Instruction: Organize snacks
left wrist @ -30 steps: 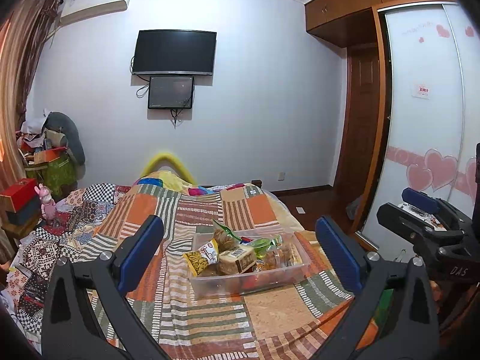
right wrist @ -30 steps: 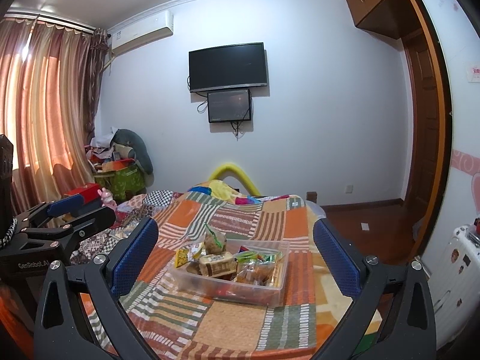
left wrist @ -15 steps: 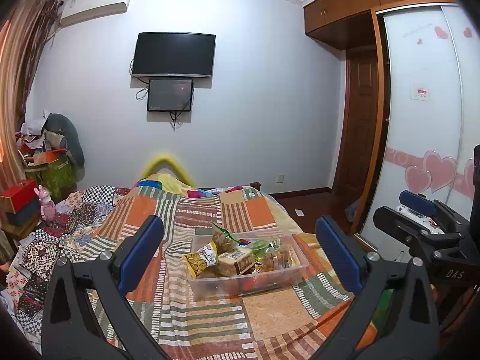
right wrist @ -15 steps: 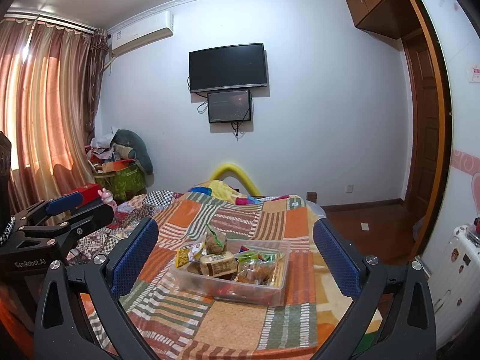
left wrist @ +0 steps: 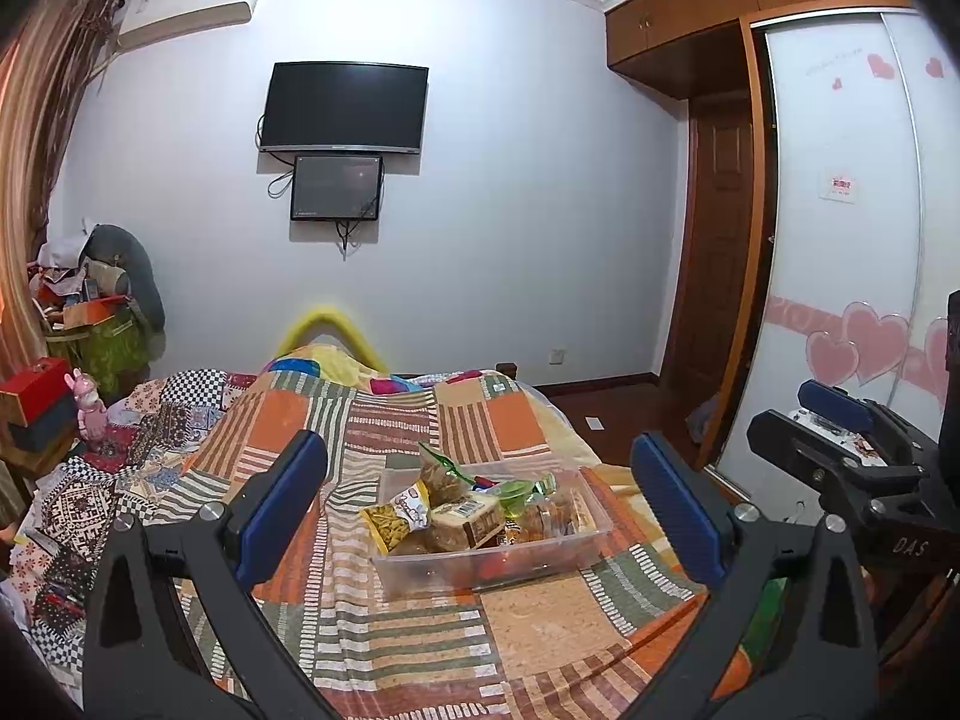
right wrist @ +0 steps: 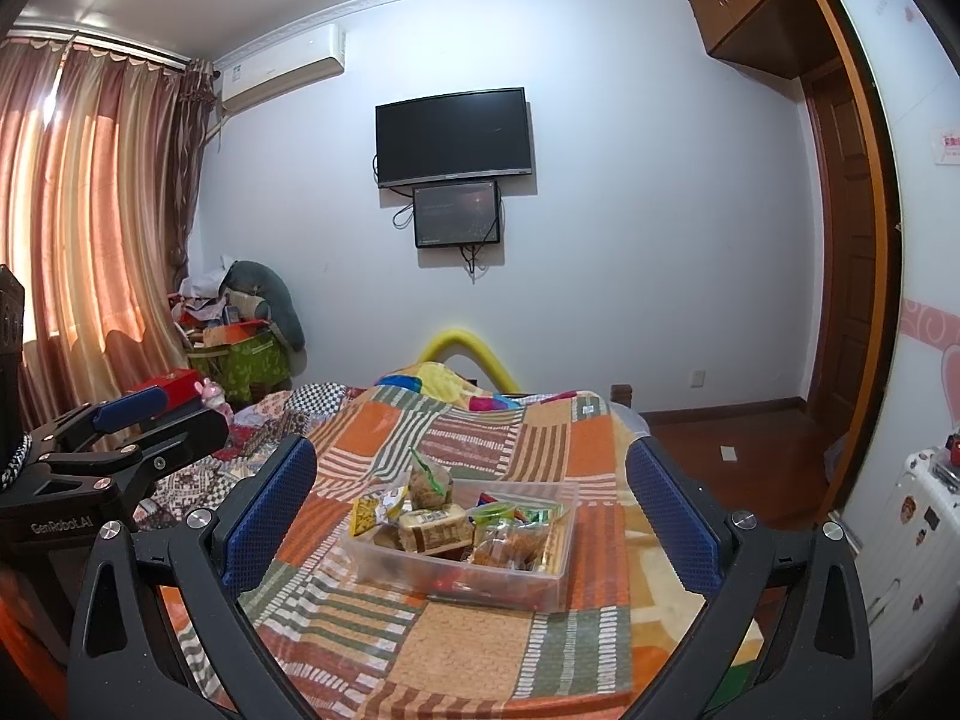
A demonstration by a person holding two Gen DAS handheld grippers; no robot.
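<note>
We hold our left gripper point(left wrist: 480, 492) level, fingers spread, empty | right gripper point(right wrist: 471, 492) level alongside, spread, empty | both near the snack bin point(left wrist: 498, 564) on the quilt point(left wrist: 372, 432)

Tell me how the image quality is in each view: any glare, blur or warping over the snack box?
Left wrist: strong fisheye bending at the wardrobe, dark corners, snack box sharp and evenly lit. Right wrist: backlit curtains glow at the left, walls bow, snack box clear, no glare on it.
</note>
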